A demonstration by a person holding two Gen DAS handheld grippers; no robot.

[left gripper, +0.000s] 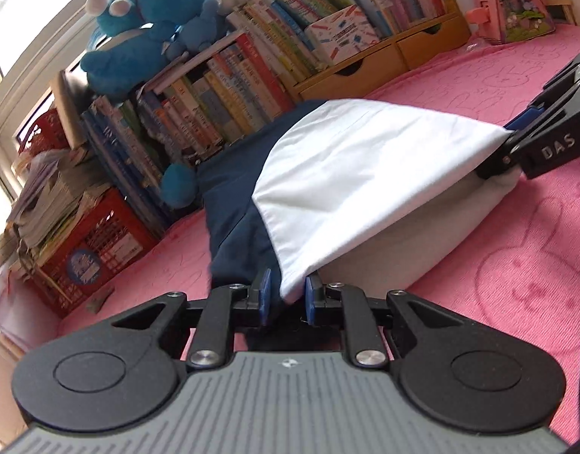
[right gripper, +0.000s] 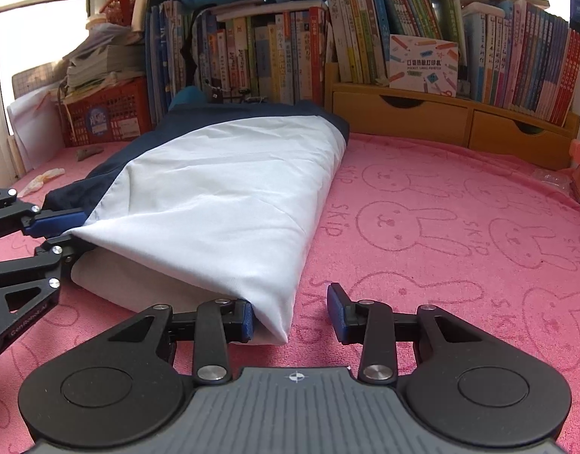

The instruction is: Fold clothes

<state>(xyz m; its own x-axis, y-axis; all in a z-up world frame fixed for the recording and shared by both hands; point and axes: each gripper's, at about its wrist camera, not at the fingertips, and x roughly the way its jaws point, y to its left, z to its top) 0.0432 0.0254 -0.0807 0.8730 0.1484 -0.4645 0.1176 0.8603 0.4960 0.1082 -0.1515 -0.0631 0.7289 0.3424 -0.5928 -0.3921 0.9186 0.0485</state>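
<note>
A white and navy garment (right gripper: 222,189) lies folded on the pink bunny-print cover (right gripper: 441,227), its white layer lifted at the near edge. In the left wrist view my left gripper (left gripper: 289,297) is shut on a corner of the garment (left gripper: 365,174) where white meets navy. The left gripper (right gripper: 72,232) enters the right wrist view from the left, clamping that edge. My right gripper (right gripper: 292,319) has its jaws apart. The other white corner hangs against the left pad (right gripper: 244,321) while the right pad (right gripper: 337,314) stands clear of it. The right gripper (left gripper: 505,147) also shows at the right.
Rows of books (right gripper: 290,56) line the back above a wooden drawer unit (right gripper: 452,117). A red crate (right gripper: 104,113) with stacked papers stands at the back left, blue plush toys (left gripper: 146,30) on top of the books. Bare pink cover lies to the right of the garment.
</note>
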